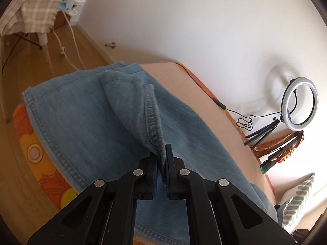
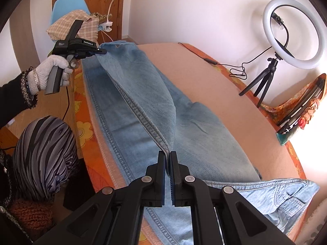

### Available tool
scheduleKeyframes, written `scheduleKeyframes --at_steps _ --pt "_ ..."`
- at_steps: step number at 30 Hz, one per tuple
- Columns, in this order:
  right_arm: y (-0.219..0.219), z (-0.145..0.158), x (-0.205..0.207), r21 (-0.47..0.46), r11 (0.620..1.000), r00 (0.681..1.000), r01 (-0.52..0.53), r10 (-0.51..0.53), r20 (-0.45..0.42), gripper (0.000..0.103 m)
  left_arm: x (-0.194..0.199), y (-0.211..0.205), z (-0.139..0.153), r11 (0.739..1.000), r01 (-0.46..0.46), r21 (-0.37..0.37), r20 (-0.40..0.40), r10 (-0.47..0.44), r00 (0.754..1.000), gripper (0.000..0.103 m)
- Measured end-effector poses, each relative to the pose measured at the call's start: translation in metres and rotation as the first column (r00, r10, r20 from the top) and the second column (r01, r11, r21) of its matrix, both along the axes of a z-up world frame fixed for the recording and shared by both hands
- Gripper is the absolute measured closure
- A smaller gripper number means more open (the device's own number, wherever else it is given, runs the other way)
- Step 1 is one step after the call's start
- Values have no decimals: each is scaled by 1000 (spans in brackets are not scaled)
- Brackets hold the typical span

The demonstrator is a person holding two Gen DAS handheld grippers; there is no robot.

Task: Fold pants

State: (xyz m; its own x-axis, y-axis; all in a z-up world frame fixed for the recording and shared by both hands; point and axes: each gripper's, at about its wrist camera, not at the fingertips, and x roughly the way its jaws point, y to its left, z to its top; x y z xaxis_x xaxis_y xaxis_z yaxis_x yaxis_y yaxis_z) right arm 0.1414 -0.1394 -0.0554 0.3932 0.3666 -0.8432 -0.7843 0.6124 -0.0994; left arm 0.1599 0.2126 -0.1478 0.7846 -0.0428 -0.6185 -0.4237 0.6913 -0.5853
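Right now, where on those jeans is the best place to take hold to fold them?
On the thick stitched side seam of the jeans, from above and the near edge. That ridge is raised and firm, and both the left gripper and right gripper already pinch it.

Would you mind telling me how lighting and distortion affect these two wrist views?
Left wrist view: the ring light casts a soft shadow on the white wall, fisheye bends the floorboards, and the jeans look slightly soft. Right wrist view: daylight blows out the right edge, the ring light glows evenly, and the table edge curves.
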Motion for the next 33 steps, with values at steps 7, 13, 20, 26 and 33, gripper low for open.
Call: scheduleKeyframes --at_steps 7,13,20,26,33 --pt "19 -25 -33 -72 995 995 -73 68 -71 102 -12 8 -16 999 -33 16 -41 34 999 94" --pt "28 -35 -37 -119 991 996 -63 54 -70 102 -22 45 -16 990 -136 -22 -38 135 990 83" --pt "28 -36 -32 -113 993 998 -15 7 -70 102 -20 83 -24 983 -180 -27 -44 178 983 87" --pt "34 -37 -27 -118 993 997 9 -17 -69 102 -5 97 -19 993 -120 12 -6 120 993 101" --pt "58 -19 -23 -91 996 1000 5 -4 6 102 -45 125 -13 969 -243 40 55 241 969 101"
